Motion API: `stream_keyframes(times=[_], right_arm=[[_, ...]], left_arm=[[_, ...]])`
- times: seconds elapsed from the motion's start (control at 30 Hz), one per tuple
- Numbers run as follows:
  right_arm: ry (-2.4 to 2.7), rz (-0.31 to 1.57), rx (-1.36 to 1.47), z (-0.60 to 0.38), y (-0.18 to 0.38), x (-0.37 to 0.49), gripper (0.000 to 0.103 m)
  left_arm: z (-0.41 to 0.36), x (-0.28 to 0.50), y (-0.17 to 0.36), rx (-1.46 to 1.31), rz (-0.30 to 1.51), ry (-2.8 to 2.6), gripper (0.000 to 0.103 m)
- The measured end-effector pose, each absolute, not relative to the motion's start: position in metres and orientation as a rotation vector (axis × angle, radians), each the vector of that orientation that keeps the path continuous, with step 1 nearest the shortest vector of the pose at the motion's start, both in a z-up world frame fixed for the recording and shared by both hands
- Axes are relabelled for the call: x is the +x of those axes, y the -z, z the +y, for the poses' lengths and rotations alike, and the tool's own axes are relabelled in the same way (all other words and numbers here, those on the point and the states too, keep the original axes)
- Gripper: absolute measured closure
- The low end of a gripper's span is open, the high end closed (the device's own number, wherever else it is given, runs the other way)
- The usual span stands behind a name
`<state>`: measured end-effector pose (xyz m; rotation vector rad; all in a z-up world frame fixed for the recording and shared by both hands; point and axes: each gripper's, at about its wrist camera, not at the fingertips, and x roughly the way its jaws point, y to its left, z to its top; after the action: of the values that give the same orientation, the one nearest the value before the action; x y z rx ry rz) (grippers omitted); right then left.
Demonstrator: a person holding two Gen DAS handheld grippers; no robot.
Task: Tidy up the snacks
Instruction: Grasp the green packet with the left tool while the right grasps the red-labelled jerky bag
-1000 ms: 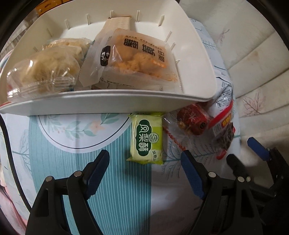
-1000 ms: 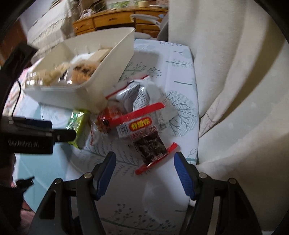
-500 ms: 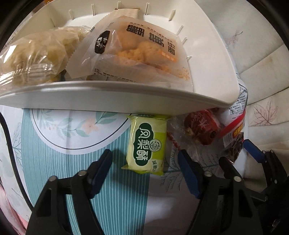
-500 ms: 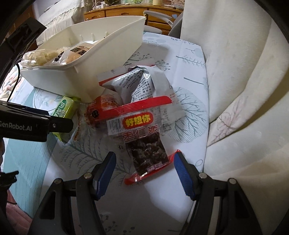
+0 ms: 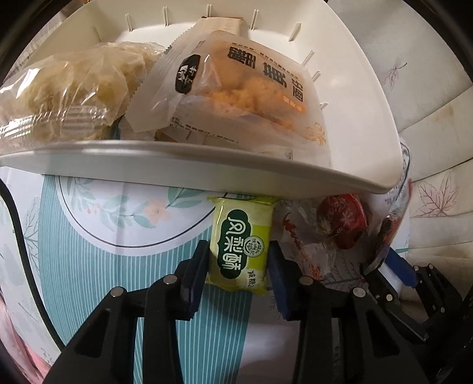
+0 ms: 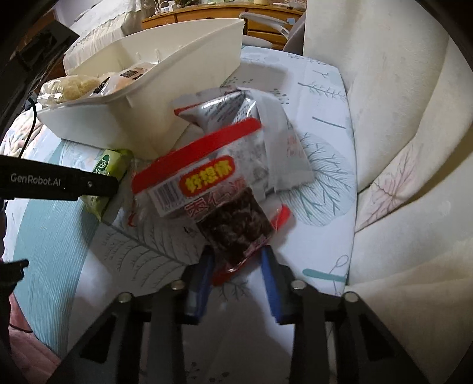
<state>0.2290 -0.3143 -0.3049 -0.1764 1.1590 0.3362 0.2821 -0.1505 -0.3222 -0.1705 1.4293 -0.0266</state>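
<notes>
We note the left gripper (image 5: 239, 263) clenched on the green snack packet (image 5: 241, 246), one pad against each long side. The packet lies flat on the patterned tablecloth (image 5: 118, 265), its far end tucked under the overhanging lip of the white bin (image 5: 207, 174), which crowds the space above the grasp. Inside the bin we see a clear bag of pale puffed pieces (image 5: 68, 97) on the left and a white-wrapped pastry pack (image 5: 236, 88) on the right, leaning over it.

Just right of the green packet sits a red-wrapped sweet (image 5: 343, 220) in crinkled clear film, close to the right pad.

The right gripper (image 6: 236, 265) is closed on the near end of the red-edged bag of dark dried fruit (image 6: 233, 218). That bag lies atop a silver-grey pouch (image 6: 236, 109), the two forming a heap just right of the bin's wall (image 6: 183, 97). The left gripper's arm (image 6: 59, 183) crosses the left of this view, over the green packet.

A cream cushioned seat (image 6: 399, 147) borders the cloth on the right; a wooden dresser (image 6: 236, 17) stands far behind.
</notes>
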Motion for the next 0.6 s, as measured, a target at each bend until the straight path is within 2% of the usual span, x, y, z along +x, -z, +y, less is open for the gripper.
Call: stream_keyframes(times=[0.3, 0.6], right_arm=[[-0.324, 1.177, -0.121, -0.316, 0.303, 0.225, 0.085], [-0.317, 1.194, 0.019, -0.319, 0.294, 0.217, 0.092]], left_arm=[[-0.131, 0.272, 0.330, -0.199, 1.457, 0.050, 0.066], [-0.107, 0.258, 0.323, -0.210, 1.453, 0.065, 0.066]])
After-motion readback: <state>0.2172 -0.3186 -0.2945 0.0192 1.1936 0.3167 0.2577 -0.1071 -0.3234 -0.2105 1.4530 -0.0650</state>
